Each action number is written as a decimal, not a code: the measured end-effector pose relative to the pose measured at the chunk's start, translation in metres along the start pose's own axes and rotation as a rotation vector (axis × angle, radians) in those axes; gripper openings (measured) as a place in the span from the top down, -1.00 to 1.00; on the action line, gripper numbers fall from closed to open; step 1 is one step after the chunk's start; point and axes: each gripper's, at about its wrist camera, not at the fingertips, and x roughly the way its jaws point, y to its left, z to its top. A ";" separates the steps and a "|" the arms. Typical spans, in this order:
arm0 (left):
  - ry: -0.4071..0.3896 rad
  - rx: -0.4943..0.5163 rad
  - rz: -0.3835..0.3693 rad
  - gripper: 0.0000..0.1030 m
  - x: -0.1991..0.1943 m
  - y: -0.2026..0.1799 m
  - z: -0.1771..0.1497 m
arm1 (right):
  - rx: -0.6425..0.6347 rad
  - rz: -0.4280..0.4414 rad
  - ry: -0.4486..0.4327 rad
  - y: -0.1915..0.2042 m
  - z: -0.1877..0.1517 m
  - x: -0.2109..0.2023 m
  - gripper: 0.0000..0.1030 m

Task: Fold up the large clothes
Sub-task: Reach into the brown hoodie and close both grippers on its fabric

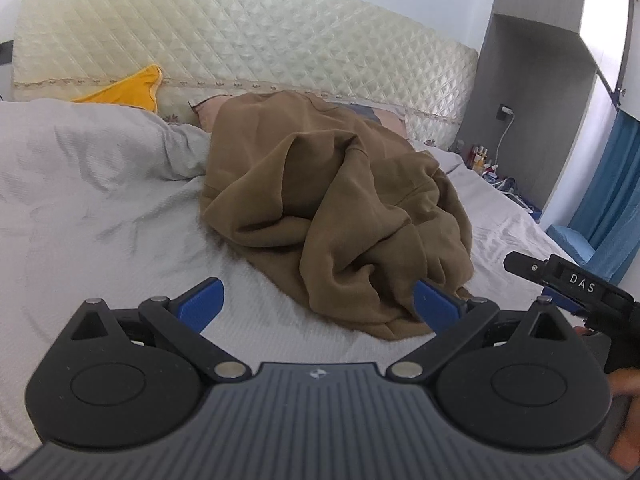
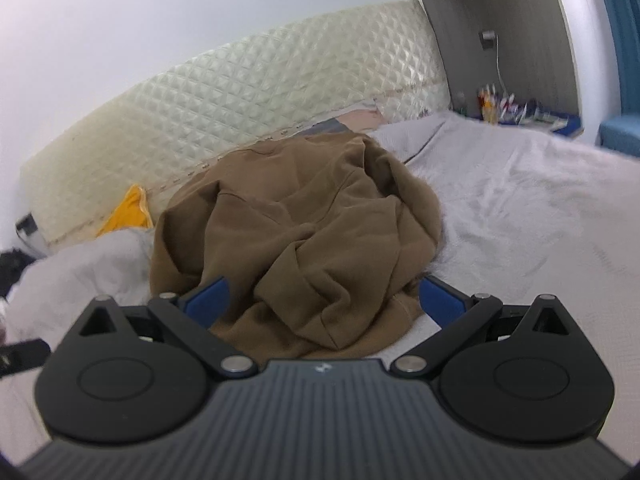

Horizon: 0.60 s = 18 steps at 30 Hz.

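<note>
Brown cloth is lying crumpled in a heap on the bed, its far end reaching up toward the pillows under the quilted headboard. In the left wrist view, the left gripper is hovering low over the grey sheet with its blue fingers spread wide; the near hem of the cloth is sitting just ahead of the right-side finger, though whether they are touching is hard to tell. At that view's right edge, part of the right gripper is showing beside it. In the right wrist view, the right gripper is facing the heap squarely, fingers likewise spread, with the near folds of the cloth lying between and ahead of them, nothing pinched. An orange cloth is leaning against the headboard at the left, and a grey pillow is lying just beside the heap.
</note>
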 end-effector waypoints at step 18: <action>-0.021 -0.068 -0.319 -0.98 0.192 -0.019 0.079 | 0.034 0.089 0.033 -0.051 0.071 0.165 -0.91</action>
